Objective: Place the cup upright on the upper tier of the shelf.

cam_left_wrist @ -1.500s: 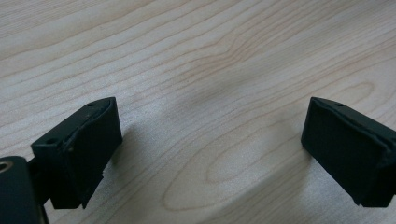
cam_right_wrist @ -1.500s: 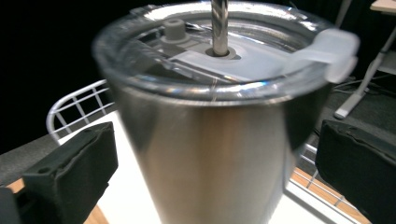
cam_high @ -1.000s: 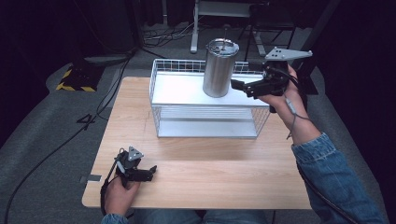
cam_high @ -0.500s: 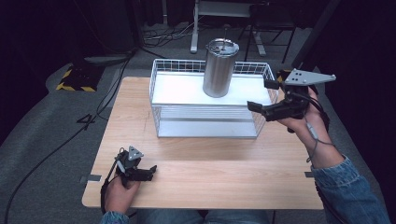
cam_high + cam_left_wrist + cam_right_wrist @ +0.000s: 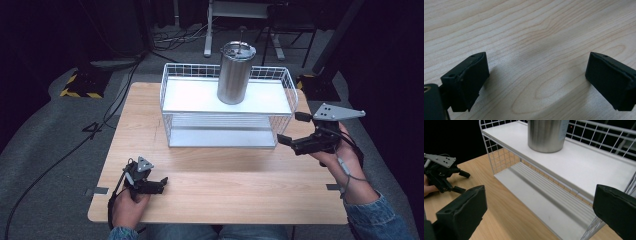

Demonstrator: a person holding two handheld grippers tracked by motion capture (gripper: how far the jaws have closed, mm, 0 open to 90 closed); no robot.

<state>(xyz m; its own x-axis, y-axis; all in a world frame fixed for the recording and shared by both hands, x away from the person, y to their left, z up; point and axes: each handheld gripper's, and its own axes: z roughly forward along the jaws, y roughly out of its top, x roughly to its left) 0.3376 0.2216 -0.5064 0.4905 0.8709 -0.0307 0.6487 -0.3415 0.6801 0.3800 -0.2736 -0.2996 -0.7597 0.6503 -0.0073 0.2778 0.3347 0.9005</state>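
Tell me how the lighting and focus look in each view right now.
High view: lit wooden table, black surroundings, all sharp. Left gripper view: crisp wood grain, soft shadows beside the open black left gripper. Right gripper view: steel tumbler and white wire shelf rack sharp, the right gripper blurred up close.

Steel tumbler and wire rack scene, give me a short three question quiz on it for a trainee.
1. True or false: the steel tumbler stands upright on the top shelf of the white wire rack.
2. Multiple choice: the right gripper is A) shut on the tumbler, B) open, off the rack's right end, C) lying on the floor.
3. Fill in: the left gripper rests open, low over the wooden ____.

Key
1. True; it stands upright near the back of the shelf.
2. B; its jaws are spread with nothing between them.
3. table; the left gripper view shows wood grain between the jaws.
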